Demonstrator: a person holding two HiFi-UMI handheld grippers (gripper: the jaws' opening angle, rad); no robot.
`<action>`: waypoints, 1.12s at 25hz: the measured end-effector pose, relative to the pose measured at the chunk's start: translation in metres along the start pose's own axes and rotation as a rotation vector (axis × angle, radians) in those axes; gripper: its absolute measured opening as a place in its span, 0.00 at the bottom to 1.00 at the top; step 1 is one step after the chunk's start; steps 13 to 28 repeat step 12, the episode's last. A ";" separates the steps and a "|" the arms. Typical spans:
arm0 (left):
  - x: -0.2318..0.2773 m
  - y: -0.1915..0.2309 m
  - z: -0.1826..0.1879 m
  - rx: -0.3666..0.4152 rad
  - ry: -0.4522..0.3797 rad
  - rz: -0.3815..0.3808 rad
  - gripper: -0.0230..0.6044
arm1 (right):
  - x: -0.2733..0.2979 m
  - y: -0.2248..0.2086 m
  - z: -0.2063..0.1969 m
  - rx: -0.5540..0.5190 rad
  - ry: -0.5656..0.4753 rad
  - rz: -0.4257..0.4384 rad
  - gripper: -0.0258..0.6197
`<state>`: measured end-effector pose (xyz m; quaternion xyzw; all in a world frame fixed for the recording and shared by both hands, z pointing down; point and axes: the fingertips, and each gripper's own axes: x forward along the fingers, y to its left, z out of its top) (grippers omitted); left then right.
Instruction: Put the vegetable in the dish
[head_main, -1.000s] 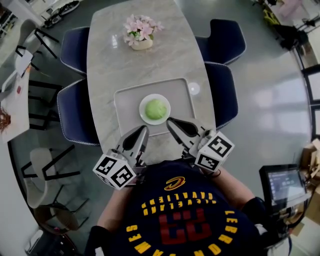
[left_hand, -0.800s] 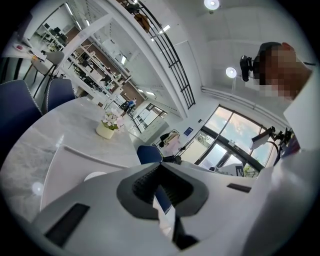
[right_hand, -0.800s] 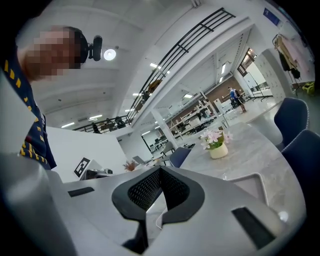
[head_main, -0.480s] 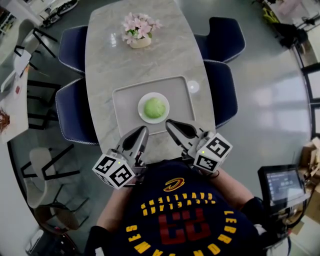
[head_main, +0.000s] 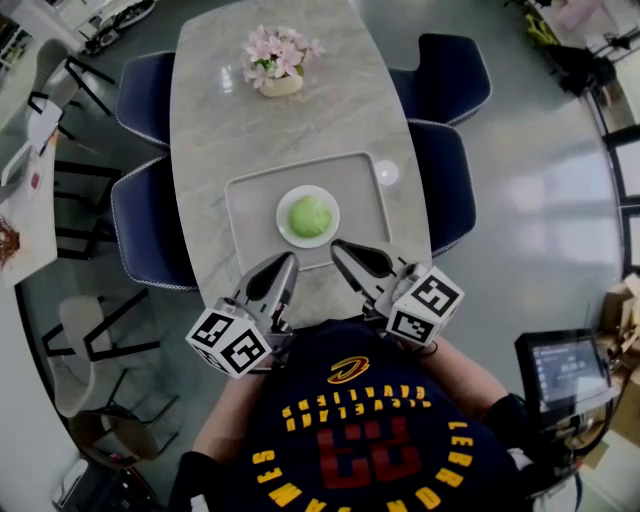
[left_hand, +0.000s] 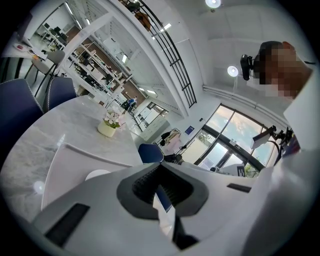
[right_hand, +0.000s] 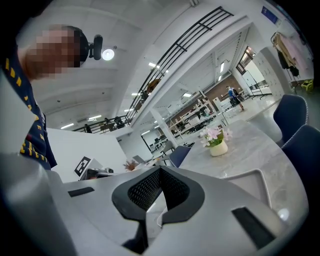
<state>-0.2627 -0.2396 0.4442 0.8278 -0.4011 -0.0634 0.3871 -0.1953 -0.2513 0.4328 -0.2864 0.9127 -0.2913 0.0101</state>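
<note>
Clenched shut and empty, left gripper (head_main: 290, 258) and right gripper (head_main: 336, 244), over the bench's (head_main: 220, 120) near edge. Only in head view: green vegetable (head_main: 310, 214) inside white dish (head_main: 286, 228), mid tray (head_main: 250, 205). In gripper views, only tray rim and flowerpot (left_hand: 107, 129).

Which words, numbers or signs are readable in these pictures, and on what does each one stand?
"23": red, upside down in the head view, on the person's dark shirt.
Yellow lettering on the shirt: too warped to read surely.
Square markers on the cubes: patterns, no letters.
Screen, blue sign: too small.
</note>
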 end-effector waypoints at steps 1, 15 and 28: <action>0.000 0.001 0.000 0.001 -0.003 -0.001 0.04 | 0.000 0.000 0.000 0.001 -0.002 0.000 0.05; 0.001 0.005 0.003 -0.002 0.008 0.007 0.04 | 0.002 -0.002 0.006 -0.007 -0.007 -0.003 0.05; 0.001 0.005 0.003 -0.002 0.008 0.007 0.04 | 0.002 -0.002 0.006 -0.007 -0.007 -0.003 0.05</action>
